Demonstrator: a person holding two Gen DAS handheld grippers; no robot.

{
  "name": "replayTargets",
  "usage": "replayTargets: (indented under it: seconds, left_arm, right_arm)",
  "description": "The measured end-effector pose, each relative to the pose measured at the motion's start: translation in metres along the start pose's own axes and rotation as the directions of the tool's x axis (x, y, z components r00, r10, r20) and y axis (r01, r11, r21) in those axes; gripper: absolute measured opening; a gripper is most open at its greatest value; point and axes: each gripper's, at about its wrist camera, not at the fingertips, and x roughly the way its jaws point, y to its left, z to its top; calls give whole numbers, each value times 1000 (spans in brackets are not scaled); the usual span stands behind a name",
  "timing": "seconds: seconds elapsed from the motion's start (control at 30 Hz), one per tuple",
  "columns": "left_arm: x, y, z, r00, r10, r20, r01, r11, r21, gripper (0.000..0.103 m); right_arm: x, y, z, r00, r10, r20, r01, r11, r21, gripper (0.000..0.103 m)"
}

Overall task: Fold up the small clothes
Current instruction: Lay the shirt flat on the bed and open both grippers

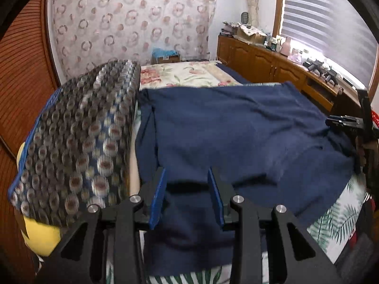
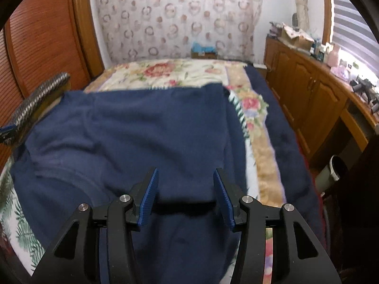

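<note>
A tall pillow w/ grey-blue dotted cover (image 1: 78, 137) stands just left of the left gripper (image 1: 187, 177), crowding that side. Wooden cabinet (image 2: 308, 94) runs along the right, well apart from the right gripper (image 2: 184, 177). Floral bedspread (image 2: 165, 71) beyond is free. Dark navy knit garment (image 2: 132, 127) lies spread flat on the bed, its near edge under both grippers; both sets of jaws parted, pads not pinching cloth.
</note>
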Motion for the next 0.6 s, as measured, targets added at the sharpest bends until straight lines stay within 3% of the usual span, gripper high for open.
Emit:
replayTargets:
  seconds: [0.2,0.43,0.6]
  left_arm:
    - [-6,-1,-29,999,42,-27,-42,999,8,38]
    - [-6,18,-56,995,63,-78,-68,996,-64,38]
    - [-7,27,-67,996,44,-83,-53,992,-110,39]
  right_arm:
    - [13,1,-10,1000,-5,-27,6,1000,5,49]
    - [15,0,-14,999,-23,-33,23,1000,5,49]
    - [-5,-4,-23,999,-41,-12,41,999,12,49]
